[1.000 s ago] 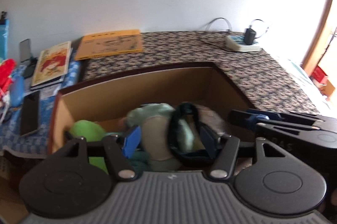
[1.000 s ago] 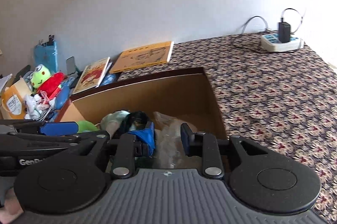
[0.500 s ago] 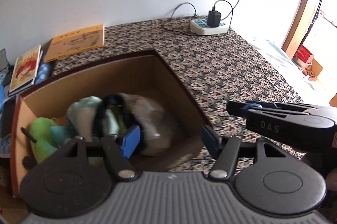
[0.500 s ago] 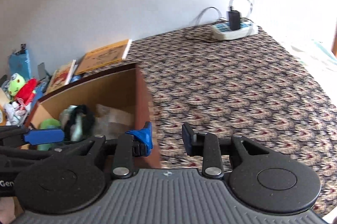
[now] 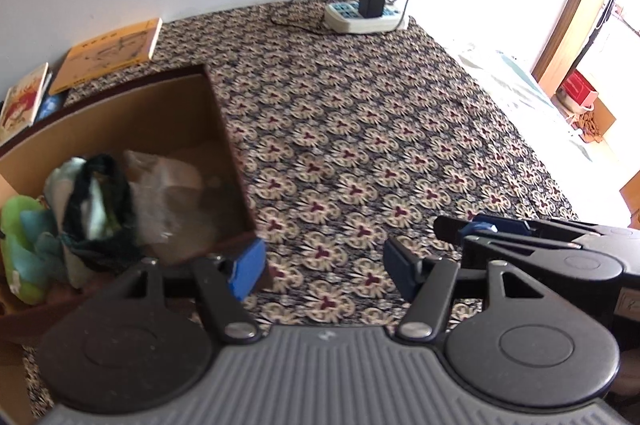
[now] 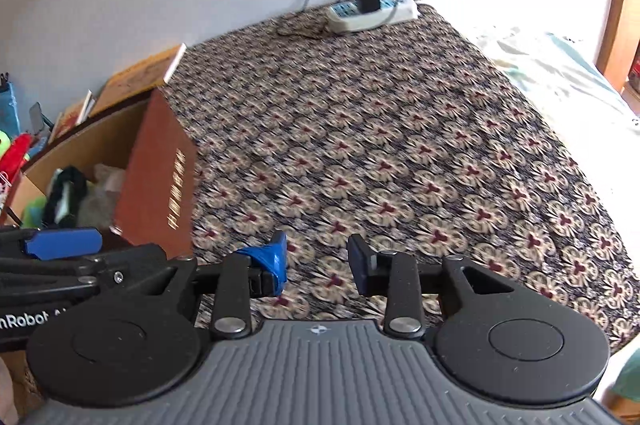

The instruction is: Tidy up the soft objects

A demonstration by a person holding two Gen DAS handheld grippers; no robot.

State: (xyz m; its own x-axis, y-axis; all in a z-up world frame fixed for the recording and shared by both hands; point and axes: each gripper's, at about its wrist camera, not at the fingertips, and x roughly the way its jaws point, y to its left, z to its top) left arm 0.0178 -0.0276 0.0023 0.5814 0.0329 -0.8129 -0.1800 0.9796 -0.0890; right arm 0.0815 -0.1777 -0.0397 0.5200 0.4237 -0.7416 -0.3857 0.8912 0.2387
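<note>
Showing the box's (image 6: 160, 181) outer side: only right wrist.

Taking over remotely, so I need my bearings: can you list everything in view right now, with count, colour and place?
cardboard box: one, brown, open, at the left on the patterned cloth.
soft toys: several, green, teal and pale, inside the box at its left; exact count cannot be told.
black strap: one, looped over the toys in the box.
plastic bag: one, clear and crumpled, in the box beside the toys.
books: two clear, one orange, one with a red picture, by the wall behind the box.
power strip: one, white, black charger plugged in, far edge by the wall.
patterned cloth: one, dark floral, covering the surface.
left gripper: open, empty, above the cloth.
right gripper: jaws just been opening, empty, above the cloth.
</note>
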